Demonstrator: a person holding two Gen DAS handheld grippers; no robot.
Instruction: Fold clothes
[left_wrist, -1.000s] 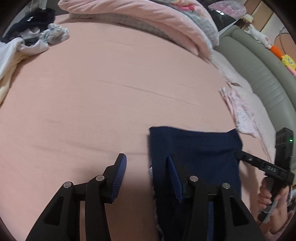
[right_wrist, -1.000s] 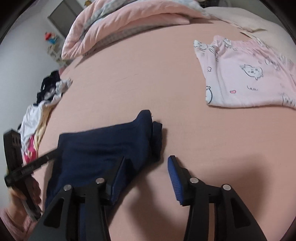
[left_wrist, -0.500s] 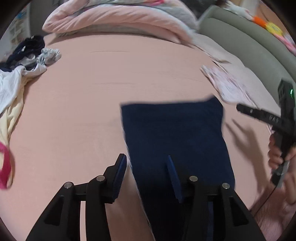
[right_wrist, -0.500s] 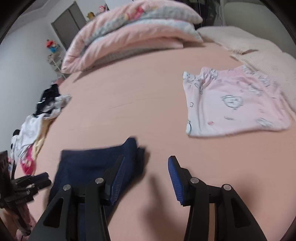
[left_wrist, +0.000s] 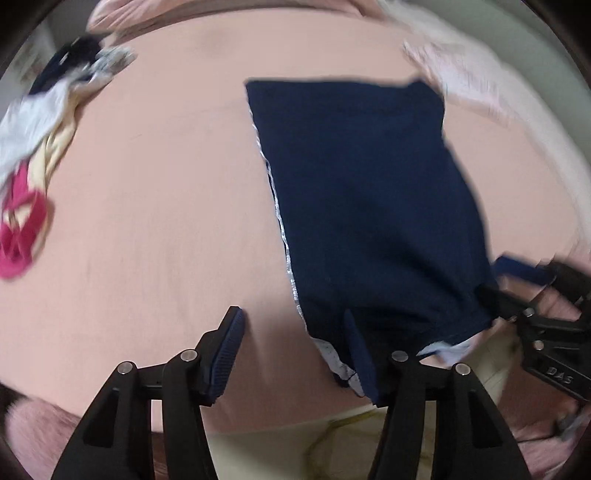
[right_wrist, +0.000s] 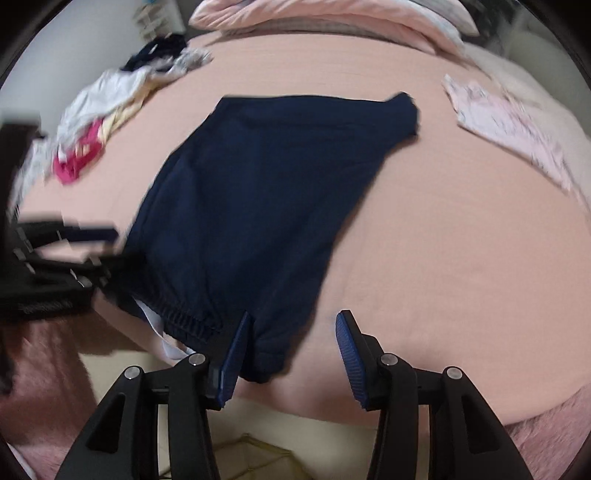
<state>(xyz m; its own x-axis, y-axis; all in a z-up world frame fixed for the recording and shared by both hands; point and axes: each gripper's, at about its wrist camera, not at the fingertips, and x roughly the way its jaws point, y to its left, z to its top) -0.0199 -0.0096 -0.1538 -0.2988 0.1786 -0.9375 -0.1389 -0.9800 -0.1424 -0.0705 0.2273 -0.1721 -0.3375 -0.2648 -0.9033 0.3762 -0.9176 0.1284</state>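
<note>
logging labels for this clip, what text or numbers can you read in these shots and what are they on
"DAS": on the black body of the right hand-held gripper, seen in the left wrist view; the first letter is partly blurred.
Pink printed garment: its print is too blurred to read.
Nothing else carries text.

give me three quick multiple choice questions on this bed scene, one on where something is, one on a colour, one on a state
1. Where does the pile of unfolded clothes lie relative to the navy garment in the right wrist view?
A. to its left
B. on top of it
C. to its right

2. What colour is the bedsheet?
A. green
B. pink
C. white

3. How do the jaws of the left gripper and right gripper stand?
A. both shut
B. only one open
C. both open

Answers: 1 A, the pile sits at the bed's left edge. 2 B, the sheet is pink throughout. 3 C, a wide gap shows between each pair of fingers.
</note>
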